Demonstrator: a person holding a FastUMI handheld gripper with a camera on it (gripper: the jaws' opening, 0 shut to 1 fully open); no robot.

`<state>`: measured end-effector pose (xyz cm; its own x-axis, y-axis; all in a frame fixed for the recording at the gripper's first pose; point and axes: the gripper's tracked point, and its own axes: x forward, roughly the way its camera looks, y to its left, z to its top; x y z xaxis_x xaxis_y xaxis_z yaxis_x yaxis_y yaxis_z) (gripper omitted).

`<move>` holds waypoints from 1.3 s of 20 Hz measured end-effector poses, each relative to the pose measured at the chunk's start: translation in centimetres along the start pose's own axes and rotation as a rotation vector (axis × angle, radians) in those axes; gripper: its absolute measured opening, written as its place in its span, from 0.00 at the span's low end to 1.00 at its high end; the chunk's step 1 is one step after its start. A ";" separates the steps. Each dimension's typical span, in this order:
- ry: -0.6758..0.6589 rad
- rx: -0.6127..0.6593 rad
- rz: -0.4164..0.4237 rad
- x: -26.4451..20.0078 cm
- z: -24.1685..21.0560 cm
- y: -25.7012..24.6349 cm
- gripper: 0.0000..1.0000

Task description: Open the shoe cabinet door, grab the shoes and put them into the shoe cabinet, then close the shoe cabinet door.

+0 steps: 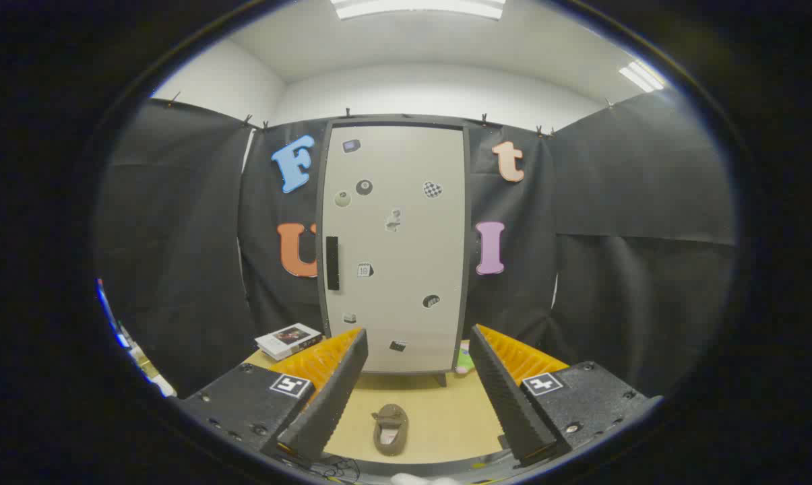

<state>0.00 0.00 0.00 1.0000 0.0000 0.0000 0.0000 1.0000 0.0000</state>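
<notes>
At the far edge of the tan floor mat (439, 411) stands the shoe cabinet (395, 246): a tall, pale, flat-fronted box with its door closed, dotted with small stickers, a dark bar handle (332, 263) on its left side. Between my ridged fingers lies a soft brown slipper (390, 429). My claw (412, 397) is spread wide, holding nothing. A white box (288, 340) lies at the mat's far left corner.
</notes>
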 end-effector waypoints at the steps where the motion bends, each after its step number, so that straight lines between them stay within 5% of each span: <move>1: 0.002 0.005 0.000 0.0 0.0 0.0 0.99; 16: 0.004 0.016 0.025 2.2 0.1 2.0 0.99; 26: -0.020 0.052 0.133 14.6 2.8 11.0 0.99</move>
<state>14.63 10.98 2.80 0.9910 0.1320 0.0233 -0.1330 0.9898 0.0510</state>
